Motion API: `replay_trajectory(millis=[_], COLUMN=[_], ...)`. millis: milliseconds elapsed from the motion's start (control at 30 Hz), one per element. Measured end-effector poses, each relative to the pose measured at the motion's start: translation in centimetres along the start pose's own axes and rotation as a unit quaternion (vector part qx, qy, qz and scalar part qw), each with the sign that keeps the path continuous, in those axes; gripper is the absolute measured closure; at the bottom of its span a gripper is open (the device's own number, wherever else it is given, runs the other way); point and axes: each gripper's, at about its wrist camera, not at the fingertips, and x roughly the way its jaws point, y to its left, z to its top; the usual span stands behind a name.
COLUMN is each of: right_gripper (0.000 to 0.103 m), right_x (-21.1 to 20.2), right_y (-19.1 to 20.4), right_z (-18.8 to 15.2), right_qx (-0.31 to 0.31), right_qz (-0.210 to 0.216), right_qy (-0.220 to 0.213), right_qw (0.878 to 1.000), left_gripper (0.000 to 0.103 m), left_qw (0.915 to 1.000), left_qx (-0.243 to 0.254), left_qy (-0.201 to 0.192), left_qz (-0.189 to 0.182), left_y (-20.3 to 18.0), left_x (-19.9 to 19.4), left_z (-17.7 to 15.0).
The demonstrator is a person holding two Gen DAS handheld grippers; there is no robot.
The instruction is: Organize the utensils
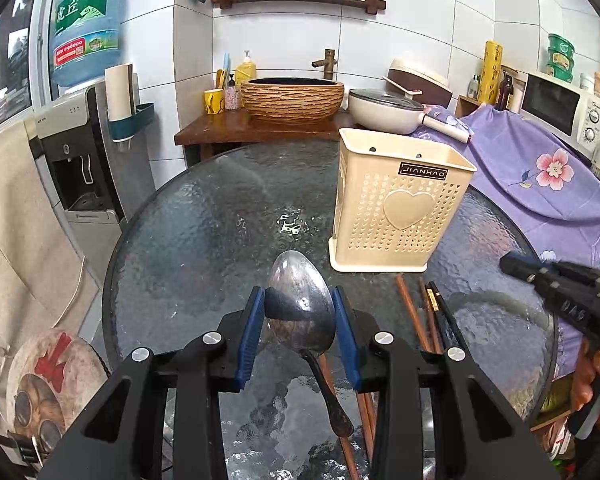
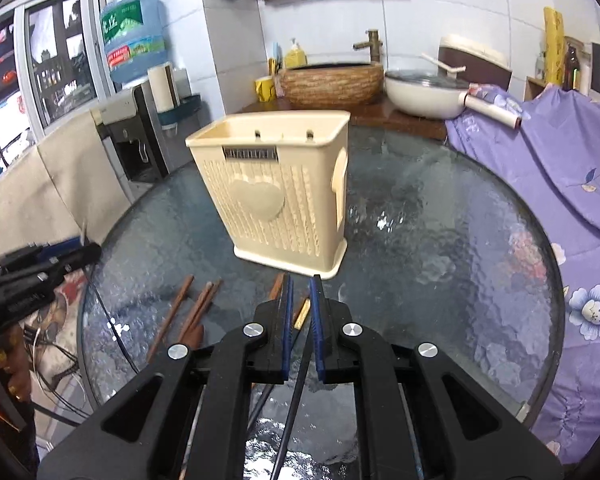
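A cream perforated utensil holder [image 1: 396, 204] with a heart on its front stands upright on the round glass table [image 1: 203, 216]; it also shows in the right wrist view [image 2: 283, 196]. My left gripper [image 1: 300, 304] is shut on the bowl of a metal spoon [image 1: 302, 308], held above the table in front of the holder. Brown and black chopsticks [image 1: 424, 316] lie on the glass to its right. My right gripper [image 2: 302, 296] is shut on a black gold-banded chopstick [image 2: 300, 352], just in front of the holder. More brown chopsticks [image 2: 195, 312] lie to its left.
A wooden counter with a basin sink [image 1: 291, 98] and a lidded white pan [image 1: 384, 108] stands behind the table. A water dispenser [image 1: 79, 152] is at the left, purple flowered cloth [image 1: 532, 176] and a microwave [image 1: 560, 108] at the right.
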Motion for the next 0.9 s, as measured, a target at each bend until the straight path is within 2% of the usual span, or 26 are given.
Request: replay_trajectory(millis=[33, 67, 100, 133, 167, 233, 300, 333, 400, 633, 800, 900], right_gripper=[0.092, 0.084, 0.071, 0.064, 0.061, 0.061, 0.068, 0.07, 0.074, 0.076, 0.079, 0.084], right_x=[0.6, 1.3, 1.8, 2.5, 3.1, 4.4, 5.8, 6.2, 7.1, 8.5, 9.4, 9.6], right_y=[0.0, 0.1, 0.0, 0.1, 0.1, 0.1, 0.1, 0.1, 0.2, 1.1, 1.6, 1.7], right_z=[-0.5, -0.9, -1.3, -1.8, -2.3, -3.2, -4.0, -4.2, -4.8, -4.8, -4.1, -3.8], right_qx=[-0.003, -0.003, -0.002, -0.001, -0.002, -0.005, -0.007, -0.009, -0.016, -0.027, -0.032, -0.032], right_qz=[0.001, 0.0, 0.0, -0.001, -0.005, -0.023, -0.03, -0.032, -0.041, -0.057, -0.07, -0.069], right_qy=[0.009, 0.022, 0.028, 0.039, 0.049, 0.07, 0.095, 0.101, 0.117, 0.13, 0.132, 0.134], right_qw=[1.0, 1.0, 1.0, 0.999, 0.999, 0.997, 0.995, 0.994, 0.992, 0.99, 0.988, 0.988], left_gripper=[0.069, 0.069, 0.069, 0.069, 0.069, 0.069, 0.071, 0.077, 0.08, 0.08, 0.08, 0.07], left_qw=[1.0, 1.0, 1.0, 1.0, 1.0, 1.0, 1.0, 1.0, 1.0, 0.9999, 0.9994, 0.9981], left_qx=[0.0, 0.0, -0.001, -0.001, -0.001, 0.002, 0.002, 0.002, 0.002, -0.002, -0.015, -0.022], left_qy=[0.0, 0.001, 0.001, 0.003, 0.003, 0.001, 0.001, 0.001, 0.004, 0.012, 0.028, 0.049], left_qz=[0.0, 0.0, -0.001, -0.002, -0.003, -0.001, -0.003, -0.004, -0.006, -0.007, 0.011, 0.031], left_y=[0.0, -0.1, -0.1, -0.1, -0.1, -0.1, 0.0, 0.0, 0.0, 0.2, 1.6, 2.5], left_x=[0.0, 0.0, 0.0, 0.0, 0.0, -0.1, -0.2, -0.2, 0.0, 0.6, 1.3, 2.2], left_z=[0.0, 0.0, -0.1, -0.1, -0.1, -0.2, -0.1, -0.1, -0.1, -0.3, -0.7, -1.4])
